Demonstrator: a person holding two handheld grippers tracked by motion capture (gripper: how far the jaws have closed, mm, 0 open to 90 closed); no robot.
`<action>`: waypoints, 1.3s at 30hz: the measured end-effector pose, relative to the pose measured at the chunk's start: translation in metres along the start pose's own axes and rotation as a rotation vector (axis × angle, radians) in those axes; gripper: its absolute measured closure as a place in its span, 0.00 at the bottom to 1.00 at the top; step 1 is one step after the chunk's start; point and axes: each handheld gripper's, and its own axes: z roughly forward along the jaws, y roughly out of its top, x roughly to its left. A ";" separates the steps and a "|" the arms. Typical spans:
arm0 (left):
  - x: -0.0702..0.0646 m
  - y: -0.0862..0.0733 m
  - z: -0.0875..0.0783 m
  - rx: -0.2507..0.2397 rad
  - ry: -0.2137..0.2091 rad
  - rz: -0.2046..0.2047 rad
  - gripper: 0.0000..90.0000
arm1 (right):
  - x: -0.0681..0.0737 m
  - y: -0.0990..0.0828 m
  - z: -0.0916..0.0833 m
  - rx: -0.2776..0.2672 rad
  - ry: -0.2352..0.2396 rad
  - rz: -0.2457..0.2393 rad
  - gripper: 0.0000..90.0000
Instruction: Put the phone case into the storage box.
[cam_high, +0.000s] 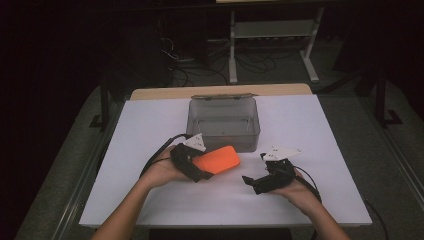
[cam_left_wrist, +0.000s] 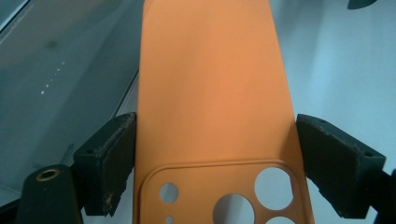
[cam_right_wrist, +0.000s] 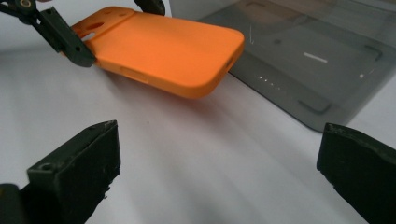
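The left claw (cam_high: 207, 172) is closed on an orange phone case (cam_high: 217, 160), its two black pads pressing the case's long edges near the end with the camera holes. In the left gripper view the case (cam_left_wrist: 215, 93) runs straight up from between the jaws toward twelve o'clock, its smooth back facing the camera. In the right gripper view the case (cam_right_wrist: 163, 51) is lifted clear of the surface, a shadow beneath it, with its free end tilted toward the box.

In the high view the case sits just in front of a clear grey plastic box (cam_high: 223, 120), which lies at twelve o'clock from it on the white surface (cam_high: 310, 130). The box is open at the top and looks bare inside.

The right claw (cam_high: 252, 182) is at about four o'clock from the case, apart from it. Its jaws stand wide open with nothing between them, and it points toward nine o'clock, low over the surface. A hand cups each gripper from below, forearms coming in from six o'clock.
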 end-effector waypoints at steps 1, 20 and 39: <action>0.000 0.000 0.000 0.000 0.000 0.000 0.17 | 0.000 0.001 0.001 -0.002 0.001 0.000 0.00; 0.001 0.000 -0.002 -0.008 -0.003 -0.004 0.17 | 0.003 0.018 0.022 -0.025 0.004 0.012 0.00; 0.001 0.000 -0.002 -0.009 -0.003 -0.003 0.17 | 0.012 0.017 0.045 -0.005 0.027 -0.011 0.00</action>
